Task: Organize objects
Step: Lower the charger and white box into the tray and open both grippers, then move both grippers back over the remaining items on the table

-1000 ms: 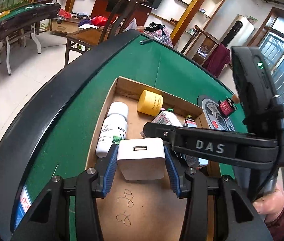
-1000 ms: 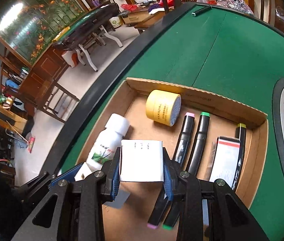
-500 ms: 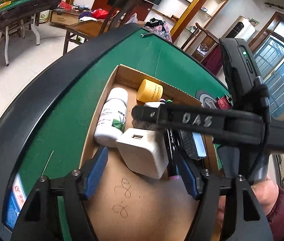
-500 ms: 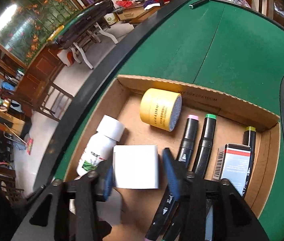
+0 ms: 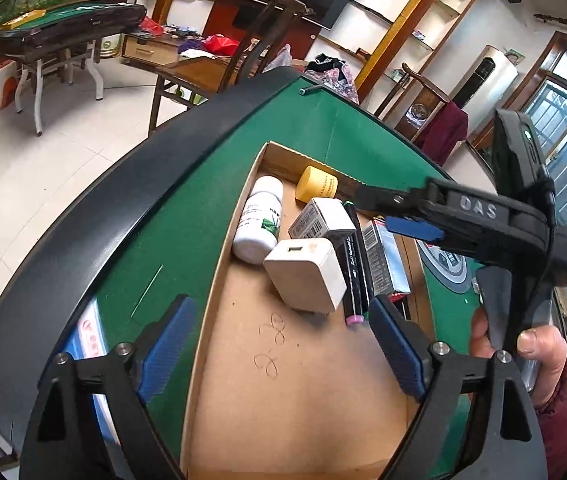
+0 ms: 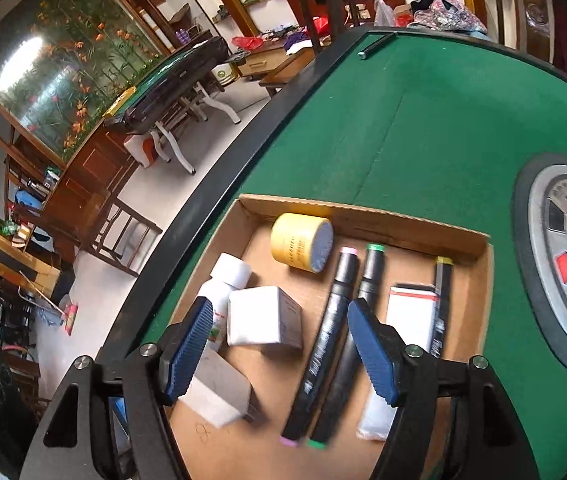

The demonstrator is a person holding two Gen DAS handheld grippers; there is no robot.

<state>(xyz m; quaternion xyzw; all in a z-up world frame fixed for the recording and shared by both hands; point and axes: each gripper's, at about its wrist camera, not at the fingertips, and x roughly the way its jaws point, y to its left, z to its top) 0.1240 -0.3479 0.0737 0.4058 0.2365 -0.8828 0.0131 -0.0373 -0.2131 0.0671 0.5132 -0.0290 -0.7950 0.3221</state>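
Note:
A shallow cardboard tray point(image 5: 315, 412) lies on the green table. In it are a white USB charger point(image 5: 305, 274), a small white box point(image 5: 321, 218), a white bottle point(image 5: 259, 220), a yellow jar point(image 5: 317, 190), dark markers point(image 5: 353, 264) and a flat packet point(image 5: 385, 256). My left gripper point(image 5: 283, 344) is open and empty, just short of the charger. My right gripper point(image 6: 279, 344) is open and empty above the white box point(image 6: 263, 316), beside the markers point(image 6: 331, 336). The charger point(image 6: 219, 396) shows under its left finger. The right gripper point(image 5: 415, 228) also shows in the left wrist view.
The tray's near half point(image 6: 243, 452) holds only pen scribbles. A round grey console point(image 6: 563, 256) sits in the table's middle, right of the tray. A black padded rail point(image 5: 103, 216) edges the table. A grey pen point(image 6: 375, 46) lies at the far edge.
Both grippers opened and drew back. The left let go of the white charger, the right let go of the small white box; both now lie in the tray.

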